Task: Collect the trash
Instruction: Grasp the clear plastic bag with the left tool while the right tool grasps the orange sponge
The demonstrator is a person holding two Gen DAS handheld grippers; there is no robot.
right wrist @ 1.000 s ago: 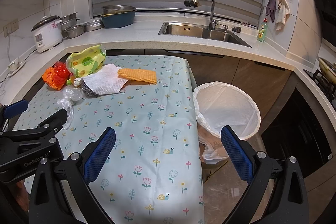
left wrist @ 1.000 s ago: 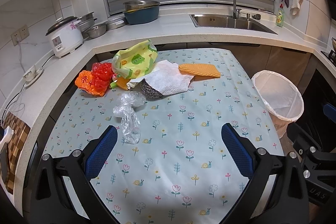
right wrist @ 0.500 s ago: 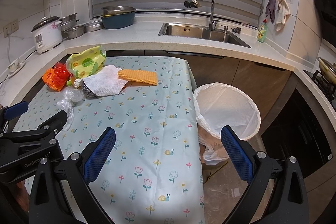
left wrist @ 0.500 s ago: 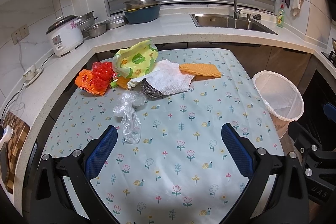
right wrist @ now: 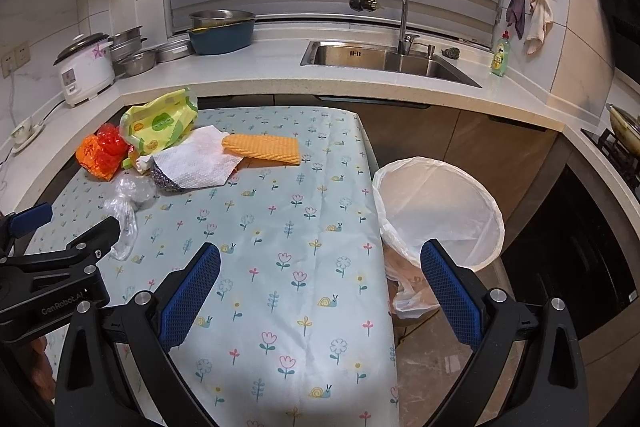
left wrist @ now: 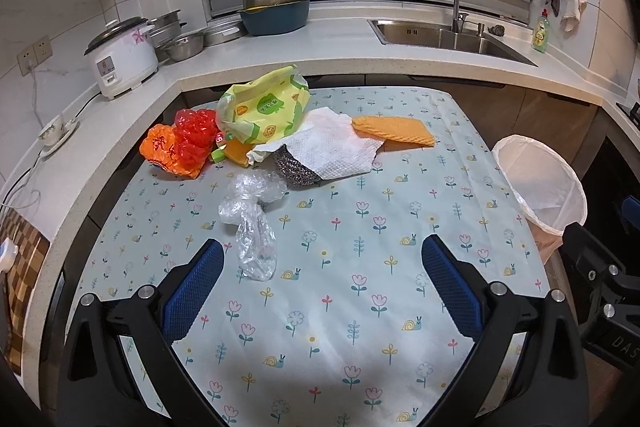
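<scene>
1. My left claw (left wrist: 322, 281) hangs wide and empty over the flowered surface (left wrist: 360, 307); my right claw (right wrist: 320, 287) is just as wide and empty, at the surface's right edge.
2. The clear plastic bag (left wrist: 252, 223) lies just ahead of my left claw, toward its left finger, long axis running away from me.
3. Beyond it sits the heap: paper towel (left wrist: 336, 151), yellow-green wrapper (left wrist: 264, 111), red-orange bags (left wrist: 178, 147), orange cloth (left wrist: 394, 131).
4. The lined bin (right wrist: 438, 209) stands off the right edge, nearest my right claw.
5. I judge the left claw takes the bag first.

Crumpled trash (left wrist: 280, 143) heaped on table's far-left; lined bin (right wrist: 438, 211) beside table.
</scene>
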